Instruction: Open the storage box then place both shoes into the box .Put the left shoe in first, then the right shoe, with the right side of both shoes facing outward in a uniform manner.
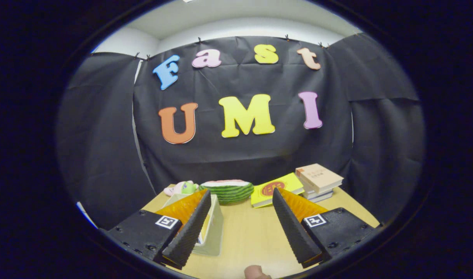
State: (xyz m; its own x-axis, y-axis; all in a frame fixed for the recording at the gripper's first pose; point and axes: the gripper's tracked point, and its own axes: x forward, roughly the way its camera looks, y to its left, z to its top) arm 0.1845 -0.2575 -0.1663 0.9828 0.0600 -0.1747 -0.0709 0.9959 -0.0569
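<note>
My gripper (pixel 241 193) is open above the wooden table (pixel 251 240), with nothing between its fingers. A pale storage box (pixel 214 228) stands on the table right behind the left finger (pixel 190 228), which hides most of it; I cannot tell how its lid stands. Beyond the fingertips, near the table's far edge, lies a green-striped, watermelon-patterned soft item (pixel 227 190) that may be a shoe. Left of it is a pink and green soft item (pixel 181 188), partly hidden behind the box.
A yellow book (pixel 277 189) lies flat at the back, just beyond the right finger (pixel 292 228). To its right is a stack of books (pixel 319 181). Black cloth walls close the booth behind the table. A person's fingertip (pixel 255 272) shows under the gripper.
</note>
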